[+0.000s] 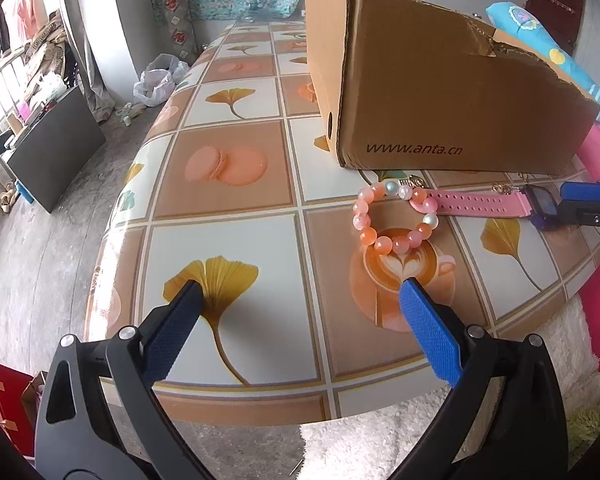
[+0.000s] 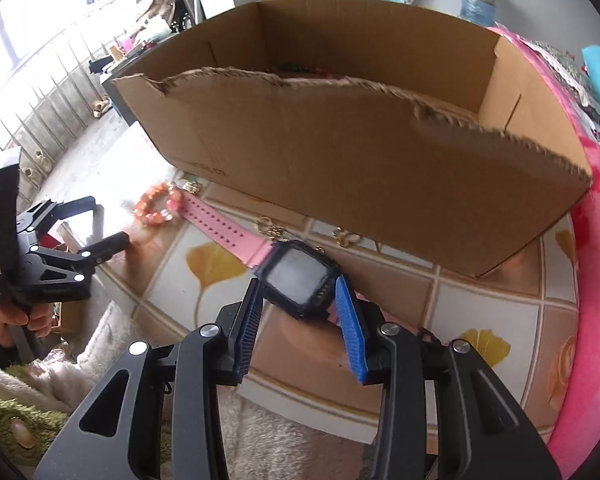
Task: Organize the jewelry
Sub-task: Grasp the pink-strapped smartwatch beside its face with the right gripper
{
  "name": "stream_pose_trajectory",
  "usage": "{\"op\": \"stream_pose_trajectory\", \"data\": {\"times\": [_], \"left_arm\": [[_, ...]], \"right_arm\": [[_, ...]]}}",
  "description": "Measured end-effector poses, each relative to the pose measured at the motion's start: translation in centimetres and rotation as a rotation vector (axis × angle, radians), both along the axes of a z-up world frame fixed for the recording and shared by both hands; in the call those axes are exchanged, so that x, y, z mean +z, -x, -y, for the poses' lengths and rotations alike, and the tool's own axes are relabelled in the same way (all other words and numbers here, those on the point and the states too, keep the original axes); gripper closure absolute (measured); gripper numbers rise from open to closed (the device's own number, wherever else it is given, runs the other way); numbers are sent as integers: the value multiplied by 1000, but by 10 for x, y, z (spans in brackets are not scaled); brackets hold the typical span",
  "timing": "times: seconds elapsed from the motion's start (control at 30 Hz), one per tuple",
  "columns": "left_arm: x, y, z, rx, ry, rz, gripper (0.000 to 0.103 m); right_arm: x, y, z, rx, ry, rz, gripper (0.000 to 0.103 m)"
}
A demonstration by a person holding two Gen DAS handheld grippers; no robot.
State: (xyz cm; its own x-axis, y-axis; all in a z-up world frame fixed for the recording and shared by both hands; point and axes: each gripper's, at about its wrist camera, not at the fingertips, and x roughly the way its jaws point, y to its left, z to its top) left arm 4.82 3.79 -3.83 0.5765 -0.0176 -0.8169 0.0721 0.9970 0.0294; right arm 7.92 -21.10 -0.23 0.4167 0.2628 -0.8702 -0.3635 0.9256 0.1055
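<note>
R gripper [image 2: 300,292] straddles the pink watch [image 2: 296,276] on the desk [image 2: 480,312], jaws partway spread round its face, pads not clearly pressing, prob. lining up a lift into the cardboard box [image 2: 340,148]. L gripper [image 1: 300,300] hangs wide open, empty, near the bead bracelet [image 1: 396,216].

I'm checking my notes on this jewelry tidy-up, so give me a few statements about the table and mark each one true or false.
The bead bracelet lies on the table, outside the cardboard box. True.
The watch strap is green. False: it is pink.
The left gripper holds the bracelet. False: its fingers stand wide apart, empty, short of it.
The watch face sits between the right gripper's fingers. True.
</note>
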Motion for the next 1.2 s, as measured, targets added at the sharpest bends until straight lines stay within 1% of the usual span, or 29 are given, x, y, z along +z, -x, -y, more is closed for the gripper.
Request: {"op": "stream_pose_trajectory", "data": {"times": [0.07,0.13,0.2,0.27,0.33,0.5,0.73,0.8,0.87,0.97,1.03,1.13,1.2], "left_arm": [[0,0,0,6,-1,0,8],[0,0,1,13,0,2,8],[0,-1,1,19,-1,0,8],[0,-1,1,23,-2,-2,8],[0,-1,1,26,-3,-5,8],[0,-2,0,32,0,-8,8],[1,-1,1,34,-4,-5,8],[1,-1,2,34,-6,-5,8],[1,-1,2,33,-5,-3,8],[1,-2,3,35,-5,-1,8],[0,-1,2,33,-11,-4,8],[3,2,1,53,-30,0,8],[9,7,0,57,-22,21,8]], "right_arm": [[-5,-4,0,-9,13,12,65],[-9,-9,3,-8,-6,9,65],[-10,-12,3,-6,-28,-1,54],[-12,-13,2,4,-56,-27,49],[-14,-11,0,26,-60,-53,49],[-15,5,-19,106,-9,-61,48],[-20,22,-42,147,117,25,49],[-21,23,-44,149,129,41,49],[-21,23,-45,142,121,38,53],[-21,22,-45,148,122,26,52],[-20,20,-42,150,105,-3,52],[-18,13,-34,144,26,-70,50],[-19,11,-29,125,-40,-109,50]]}}
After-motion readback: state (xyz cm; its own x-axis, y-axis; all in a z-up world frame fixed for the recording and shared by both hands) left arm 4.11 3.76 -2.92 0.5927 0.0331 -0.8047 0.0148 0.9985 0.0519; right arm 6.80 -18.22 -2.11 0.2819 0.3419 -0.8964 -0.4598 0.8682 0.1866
